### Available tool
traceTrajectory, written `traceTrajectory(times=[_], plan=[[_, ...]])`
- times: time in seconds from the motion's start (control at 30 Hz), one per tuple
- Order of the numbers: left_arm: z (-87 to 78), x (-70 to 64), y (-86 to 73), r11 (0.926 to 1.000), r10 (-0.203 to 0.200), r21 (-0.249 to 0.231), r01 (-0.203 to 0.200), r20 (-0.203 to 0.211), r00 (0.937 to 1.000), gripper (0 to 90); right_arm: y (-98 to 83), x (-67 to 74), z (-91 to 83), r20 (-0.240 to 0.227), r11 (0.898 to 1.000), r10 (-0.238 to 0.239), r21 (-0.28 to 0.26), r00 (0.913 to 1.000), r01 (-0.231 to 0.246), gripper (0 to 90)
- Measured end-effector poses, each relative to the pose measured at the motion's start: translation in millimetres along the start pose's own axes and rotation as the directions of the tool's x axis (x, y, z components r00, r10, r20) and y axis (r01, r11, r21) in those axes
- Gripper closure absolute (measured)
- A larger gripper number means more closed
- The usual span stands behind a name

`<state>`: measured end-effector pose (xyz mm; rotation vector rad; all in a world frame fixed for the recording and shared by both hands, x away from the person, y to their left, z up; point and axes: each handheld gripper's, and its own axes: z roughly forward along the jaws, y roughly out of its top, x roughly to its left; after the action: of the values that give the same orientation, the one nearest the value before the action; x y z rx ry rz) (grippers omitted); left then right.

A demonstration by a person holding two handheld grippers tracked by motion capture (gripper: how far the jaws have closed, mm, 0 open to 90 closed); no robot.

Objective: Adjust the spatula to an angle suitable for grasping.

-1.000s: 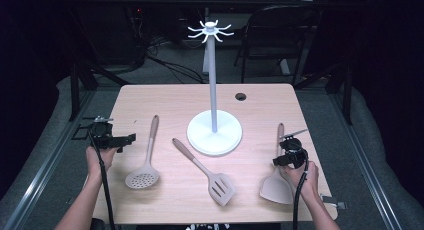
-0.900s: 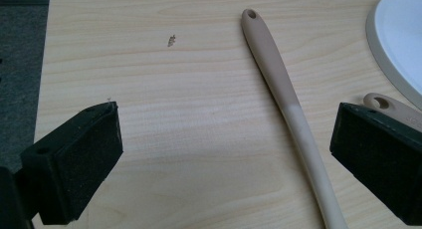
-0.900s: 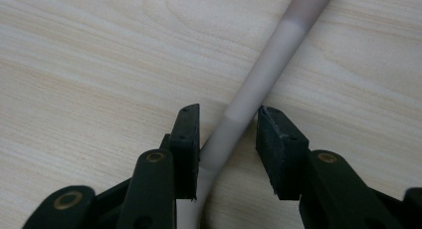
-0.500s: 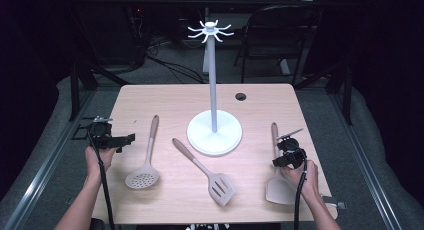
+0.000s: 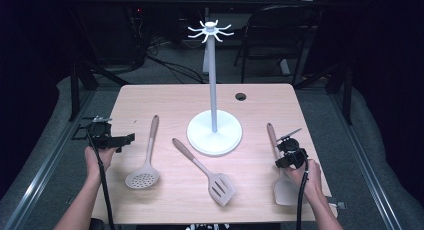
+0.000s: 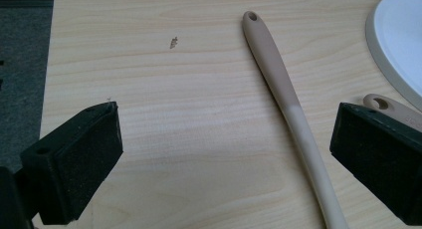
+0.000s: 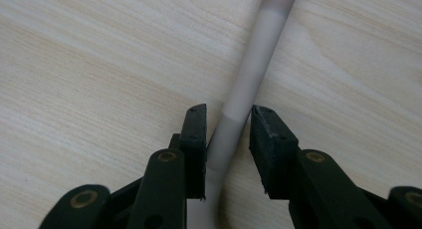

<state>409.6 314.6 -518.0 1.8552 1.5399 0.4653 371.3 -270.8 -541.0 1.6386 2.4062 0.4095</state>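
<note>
Flat on the table, spatula, handle pointing away from the person, right hand-held gripper narrowly straddling the handle, jaws closing in

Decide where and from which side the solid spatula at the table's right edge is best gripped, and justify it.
Grip the solid spatula on its slim handle, coming down from above with the jaws across it. It lies flat, the broad blade gives no purchase, and the round handle fits between the pads. The right gripper already straddles it there, its jaws just closing.

Dark room, grey floor, black chair behind wooden table.
</note>
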Motion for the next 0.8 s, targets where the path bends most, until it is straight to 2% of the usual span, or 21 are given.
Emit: traceTrajectory(times=[0.03,0.1,0.13,0.17,0.3,0.37,0.5,0.57,0.67,0.7,0.73,0.8], plan=[[-0.4,-0.1,0.3,1.0,-0.003,-0.002,0.003,0.003,1.0,0.1,-0.1,-2.1,0.4,-0.017,1.0,0.014,-0.006,0.9998,-0.014,67.4],[-0.8,-1.1,0.8,1.0,-0.005,-0.007,0.005,0.009,0.9999,0.1,0.2,-2.2,0.7,-0.015,1.0,0.017,-0.008,0.9998,-0.017,66.4],[-1.1,-1.8,1.1,1.0,-0.001,-0.005,0.002,0.009,1.0,0.1,0.3,-0.8,2.2,-0.016,0.999,0.038,-0.03,0.9992,-0.038,66.3],[-0.4,-2.8,1.1,1.0,0.001,-0.007,-0.001,0.006,1.0,0.2,2.6,-1.2,1.7,-0.012,0.999,0.03,-0.009,0.9995,-0.03,66.5],[0.4,-4.0,1.4,1.0,0.002,-0.006,-0.002,0.004,1.0,0.1,5.7,-2.0,2.8,0.004,0.999,0.032,-0.005,0.9995,-0.032,68.9],[-0.1,-4.1,1.6,1.0,0.006,-0.001,-0.006,0.004,1.0,0.1,15.7,-3.6,7.8,0.004,0.999,0.047,0.021,0.9989,-0.047,70.5],[-1.8,-3.2,0.8,0.9999,0.005,-0.011,-0.005,-0.004,1.0,0.2,19.2,-1.1,10.0,0.02,0.999,0.043,0.029,0.9989,-0.044,71.5],[0.8,-1.4,-0.2,1.0,-0.005,0.001,0.005,0.003,1.0,0.2,18.7,-2.2,9.8,0.016,0.998,0.059,0.03,0.9981,-0.059,72.3],[1.4,-2.0,-0.2,1.0,0.004,0.008,-0.004,0.008,1.0,0.1,18.4,-2.0,10.2,0.017,0.997,0.073,0.023,0.9972,-0.074,72.8],[1.5,-2.6,-0.1,0.9999,0.009,0.006,-0.009,0.008,0.9999,0.2,18.4,-2.5,9.9,0.012,0.997,0.076,0.026,0.997,-0.076,72.9],[1.5,-3.1,0.1,0.9999,0.01,0.007,-0.01,0.01,0.9999,0.2,17.2,-2.7,11.1,0.005,0.995,0.098,0.003,0.9952,-0.098,73.2],[1.9,-3.0,0.6,0.9998,0.011,0.017,-0.012,0.012,0.9999,0.2,16.3,-7.0,10.3,-0.021,0.994,0.108,0.006,0.9939,-0.108,73.6]])
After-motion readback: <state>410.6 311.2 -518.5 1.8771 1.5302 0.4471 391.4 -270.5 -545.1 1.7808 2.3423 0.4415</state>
